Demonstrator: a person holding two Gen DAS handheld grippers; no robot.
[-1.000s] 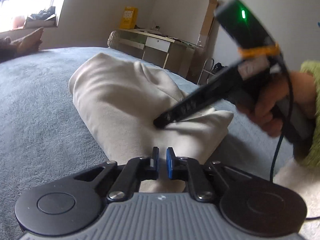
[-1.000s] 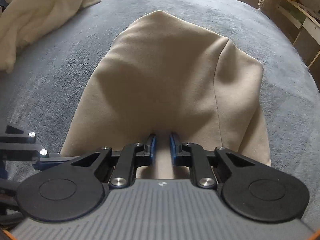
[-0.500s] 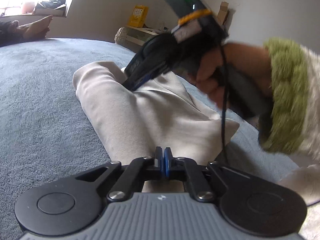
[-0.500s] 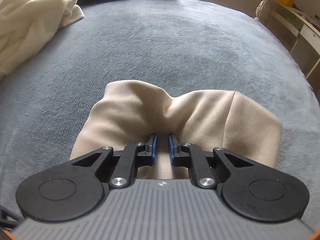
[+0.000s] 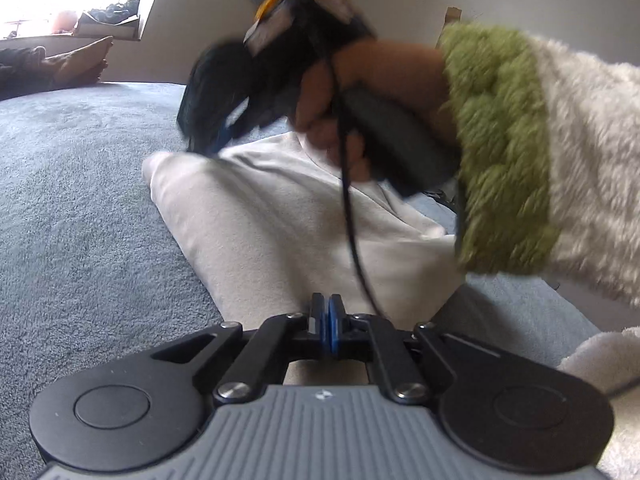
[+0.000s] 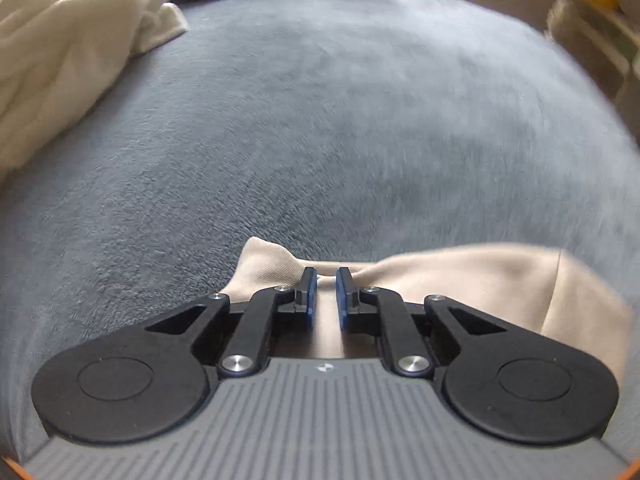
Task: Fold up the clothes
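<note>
A beige garment [image 5: 280, 232] lies lengthwise on the grey-blue blanket [image 5: 80, 200], running away from my left gripper [image 5: 328, 312]. That gripper sits low over the garment's near end, its blue pads pressed together, and I see no cloth between them. A hand [image 5: 332, 92] holds my right gripper [image 5: 204, 140] at the garment's far end. In the right wrist view the right gripper [image 6: 326, 280] has its pads narrowed on a puckered fold of the garment [image 6: 480, 276], whose edge bunches around the fingertips.
A rumpled cream cloth [image 6: 60, 48] lies at the blanket's far left. A green-cuffed white fleece sleeve [image 5: 560, 168] crosses the right side. A person's bare feet [image 5: 80, 60] rest beyond the bed under a bright window. Open blanket [image 6: 320, 120] stretches ahead of the right gripper.
My left gripper's pads went from slightly apart to shut. The right gripper travelled from the garment's middle to its far end, and far less cloth shows ahead of it.
</note>
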